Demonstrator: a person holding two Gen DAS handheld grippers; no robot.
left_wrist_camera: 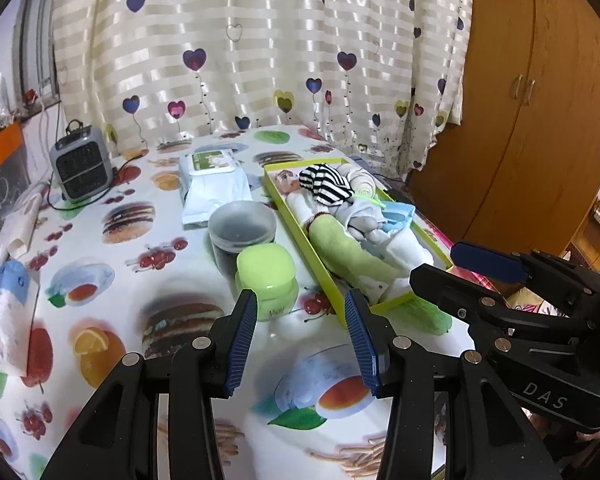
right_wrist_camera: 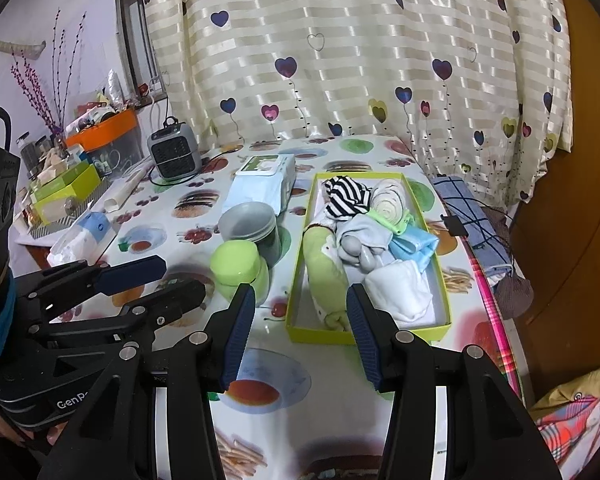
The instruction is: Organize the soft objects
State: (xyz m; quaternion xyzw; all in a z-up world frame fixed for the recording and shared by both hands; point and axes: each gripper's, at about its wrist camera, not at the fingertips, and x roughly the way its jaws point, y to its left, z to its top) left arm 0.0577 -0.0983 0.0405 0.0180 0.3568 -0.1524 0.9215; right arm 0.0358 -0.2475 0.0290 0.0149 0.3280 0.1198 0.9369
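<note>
1. The yellow-green box [right_wrist_camera: 370, 336] is shown lying on the counter [right_wrist_camera: 340, 380] with its long axis running away from both cameras, its near short wall facing the claws.
2. The soft objects are seen packed inside it: a striped sock [right_wrist_camera: 346, 196] and a cream roll [right_wrist_camera: 388, 198] at the far end, a grey bundle [right_wrist_camera: 358, 242] and a light-blue cloth [right_wrist_camera: 414, 242] in the middle, a white cloth [right_wrist_camera: 400, 286] near the front, and a long green roll [right_wrist_camera: 324, 268] laid along the left wall.
3. The right claw [right_wrist_camera: 302, 334] is held wide with nothing between its blue pads; the box's near wall lies directly ahead of it, the green roll's near end just beyond.
4. The left claw [left_wrist_camera: 302, 338] is likewise held wide and empty; from it the box lies ahead and to the right, so the right claw is judged the nearer to the box.
5. A lime-lidded jar [left_wrist_camera: 266, 284] stands just ahead of the left claw, with a grey-lidded jar [left_wrist_camera: 242, 226] behind it; both stand close to the box's left wall.
6. On the right, the counter's edge runs near the box's right wall, so little room is left there.
7. Open counter is offered only on the near side, between the claws and the box.
</note>
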